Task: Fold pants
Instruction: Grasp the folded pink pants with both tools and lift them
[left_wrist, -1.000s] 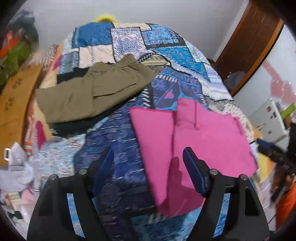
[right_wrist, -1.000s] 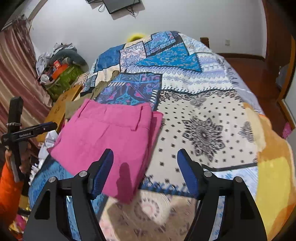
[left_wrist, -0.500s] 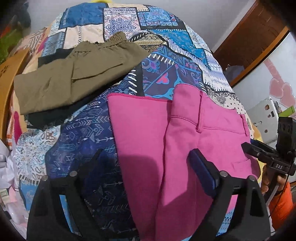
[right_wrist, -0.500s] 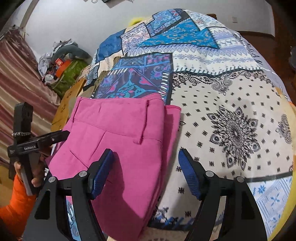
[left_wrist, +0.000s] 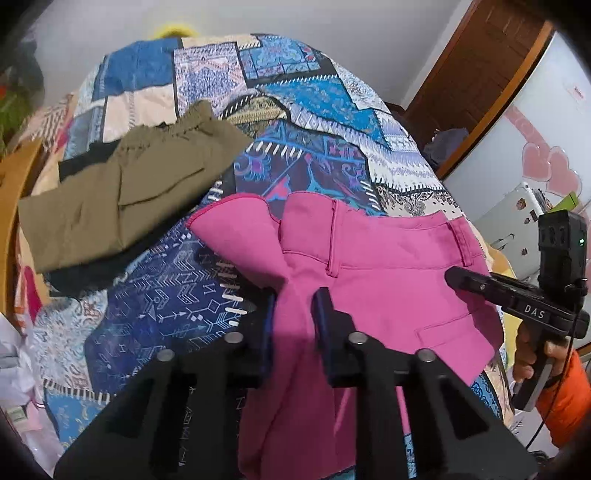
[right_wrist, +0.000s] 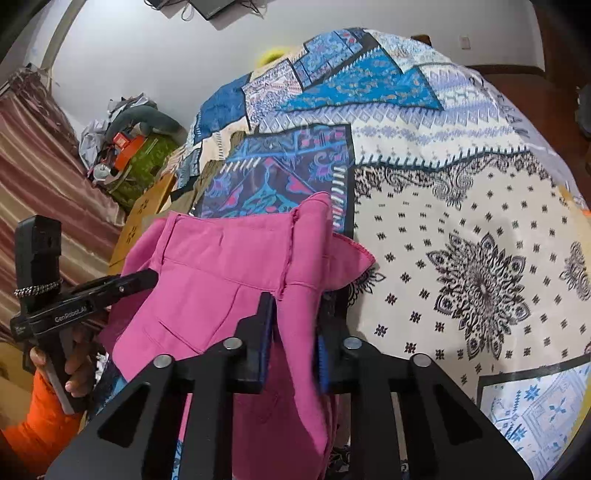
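The pink pants (left_wrist: 388, 266) lie folded on the patterned bedspread (left_wrist: 325, 110), waistband toward the far side. My left gripper (left_wrist: 293, 314) is shut on the near left edge of the pink pants, bunching the cloth. My right gripper (right_wrist: 293, 317) is shut on the near right edge of the pink pants (right_wrist: 229, 266), which rise a little off the bed. The right gripper also shows at the right of the left wrist view (left_wrist: 458, 277), and the left gripper at the left of the right wrist view (right_wrist: 147, 277).
Folded olive pants (left_wrist: 122, 195) lie on dark clothing (left_wrist: 77, 280) at the bed's far left. A cluttered pile (right_wrist: 125, 144) and a striped curtain (right_wrist: 40, 170) stand left of the bed. A wooden door (left_wrist: 480, 74) and a white appliance (left_wrist: 517, 210) are to the right.
Both grippers have closed from open onto the near edges of the pink pants. The cloth is now pinched and lifted a little, with its corners folded up.
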